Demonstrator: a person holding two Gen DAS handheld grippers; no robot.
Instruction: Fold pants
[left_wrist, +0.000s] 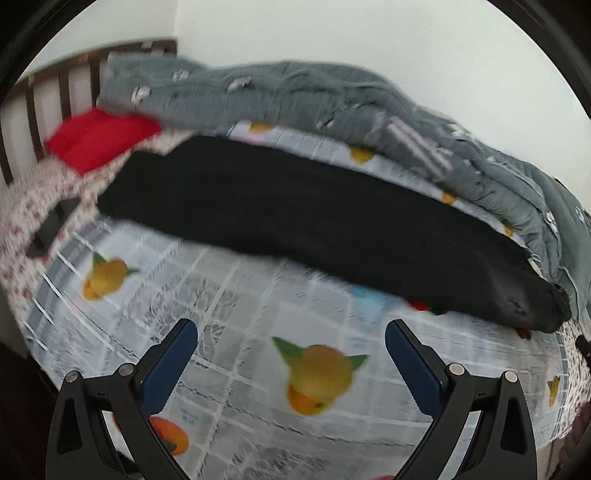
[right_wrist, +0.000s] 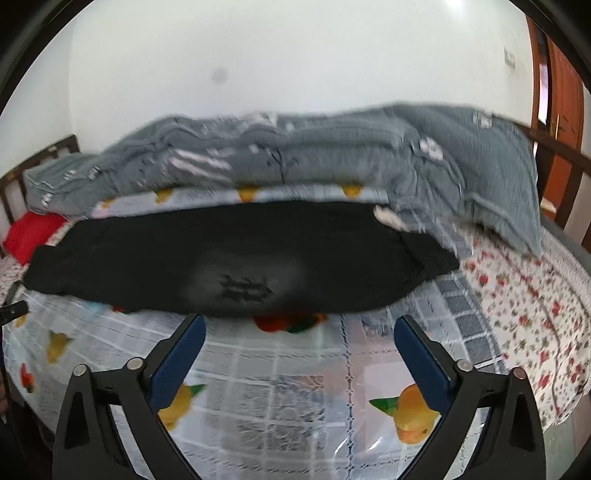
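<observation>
Black pants (left_wrist: 295, 214) lie folded lengthwise in a long band across the fruit-print bed sheet (left_wrist: 229, 295). They also show in the right wrist view (right_wrist: 240, 254), with a faded patch and dark print near the middle. My left gripper (left_wrist: 291, 332) is open and empty, over the sheet a little in front of the pants. My right gripper (right_wrist: 300, 325) is open and empty, its fingertips just short of the pants' near edge. Both views are blurred.
A grey quilt (left_wrist: 332, 99) is heaped along the far side of the bed, against the white wall, and also shows in the right wrist view (right_wrist: 332, 155). A red pillow (left_wrist: 96, 140) lies by the wooden headboard (left_wrist: 44, 96). A floral sheet (right_wrist: 524, 302) covers the right part of the bed.
</observation>
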